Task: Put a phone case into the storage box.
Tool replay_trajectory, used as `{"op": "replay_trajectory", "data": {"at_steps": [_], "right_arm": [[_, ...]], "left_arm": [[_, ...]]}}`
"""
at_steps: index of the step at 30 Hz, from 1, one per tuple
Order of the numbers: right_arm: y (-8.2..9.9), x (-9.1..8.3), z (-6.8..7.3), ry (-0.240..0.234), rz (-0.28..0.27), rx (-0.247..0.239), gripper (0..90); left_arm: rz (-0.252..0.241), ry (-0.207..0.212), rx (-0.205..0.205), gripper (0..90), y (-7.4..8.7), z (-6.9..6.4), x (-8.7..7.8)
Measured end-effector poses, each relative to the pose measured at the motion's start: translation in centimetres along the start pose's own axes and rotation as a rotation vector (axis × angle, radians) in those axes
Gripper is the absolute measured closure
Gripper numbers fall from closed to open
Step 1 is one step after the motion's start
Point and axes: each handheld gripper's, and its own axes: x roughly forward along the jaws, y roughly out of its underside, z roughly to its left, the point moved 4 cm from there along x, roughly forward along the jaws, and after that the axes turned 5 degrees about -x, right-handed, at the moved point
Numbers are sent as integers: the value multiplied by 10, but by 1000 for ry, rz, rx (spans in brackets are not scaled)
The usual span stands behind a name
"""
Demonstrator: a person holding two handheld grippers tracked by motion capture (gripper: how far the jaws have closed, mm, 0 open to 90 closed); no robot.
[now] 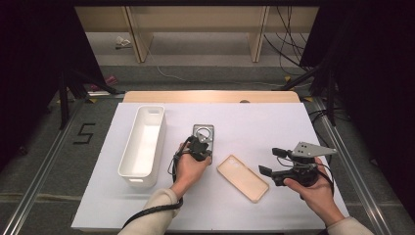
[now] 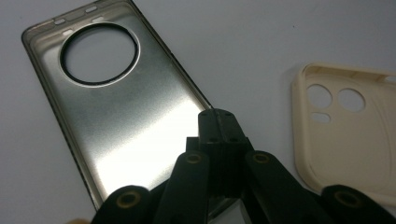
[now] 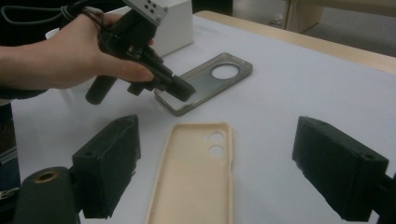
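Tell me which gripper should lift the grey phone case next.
Left. The left gripper is shut with its tips on the near end of the grey phone case. The right gripper is open, aimed at the cream case.

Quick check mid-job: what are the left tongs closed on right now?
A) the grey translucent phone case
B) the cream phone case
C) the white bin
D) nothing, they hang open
A: the left tongs are pinched shut on the near edge of the grey translucent phone case; the cream phone case lies apart.
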Motion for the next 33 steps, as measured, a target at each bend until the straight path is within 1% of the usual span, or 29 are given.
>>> {"op": "replay_trajectory", "data": {"at_steps": [2,4,5,6,7,9,10,11,13,14,16,17,18,19,20,21,22,25,27,30,33], "right_arm": [[0,0,0,-1,-1,1,161],[0,0,0,-2,0,0,161],[0,0,1,-2,-2,0,161],[0,0,1,-1,-1,-1,161],[0,0,1,-2,-1,-1,161],[0,0,0,0,-2,-1,161],[0,0,0,-1,-1,1,161],[0,0,0,0,0,2,161],[0,0,-1,0,0,4,161],[0,0,-1,0,1,4,161],[0,0,0,-1,1,4,161],[0,0,0,-1,1,4,161],[0,0,0,-2,1,3,161],[0,0,0,-1,1,5,161],[0,0,-1,0,0,6,161],[0,0,-1,0,0,6,161],[0,0,-1,0,-1,9,161],[0,0,-1,-1,-1,6,161],[0,0,-1,0,0,6,161],[0,0,-1,0,-2,8,161],[0,0,-1,-1,-3,9,161]], "left_arm": [[-11,-1,19,842,-3,1,-8],[-18,-3,53,784,-8,1,-16],[-11,-11,80,740,-10,2,-20],[-11,-11,80,682,-10,2,-20],[21,-16,131,619,-14,3,-26],[68,-28,202,497,-16,6,-31],[95,-38,247,449,-17,8,-34],[121,-51,294,410,-18,10,-36],[179,-67,370,346,-19,14,-38],[201,-76,402,337,-20,16,-38],[240,-77,478,330,-19,18,-38],[257,-82,526,326,-19,19,-37],[277,-81,583,324,-18,19,-36],[295,-78,626,324,-17,19,-35],[314,-70,658,327,-16,18,-34],[314,-70,658,329,-16,18,-34],[323,-60,710,333,-14,15,-32],[345,-37,781,342,-10,10,-26],[369,-26,831,345,-6,6,-22],[403,-23,871,360,-2,3,-16],[412,-27,893,378,-2,2,-13]]}}
